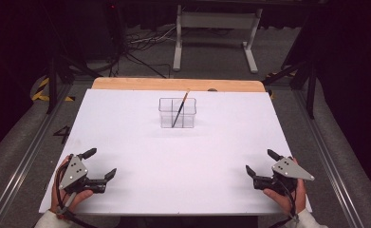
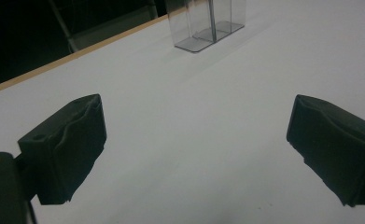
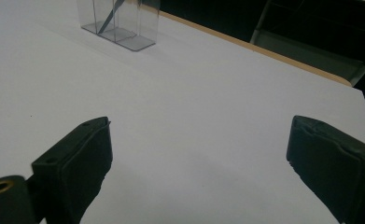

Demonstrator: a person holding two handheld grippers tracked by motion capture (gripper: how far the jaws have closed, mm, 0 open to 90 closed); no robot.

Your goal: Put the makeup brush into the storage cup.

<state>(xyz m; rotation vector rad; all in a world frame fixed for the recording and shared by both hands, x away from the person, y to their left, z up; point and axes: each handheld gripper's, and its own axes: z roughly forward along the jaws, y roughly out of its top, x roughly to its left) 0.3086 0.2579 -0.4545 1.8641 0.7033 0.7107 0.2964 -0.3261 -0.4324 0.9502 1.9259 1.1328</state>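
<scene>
Risk is tipping: the thin dark brush [image 1: 180,110] leans inside the clear plastic divided box [image 1: 177,113], far across the white counter [image 1: 183,161]. Left tongs [image 1: 100,164] and right tongs [image 1: 260,162] are both wide, holding nothing; a careless grasp could topple the light box.

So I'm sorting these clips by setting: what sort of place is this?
Probably a lab or recording studio rather than a home. A white table stands among dark curtains, loose cables lie on the grey floor behind it, and metal rails run along both sides. On the table stands a clear box holding a brush.
</scene>
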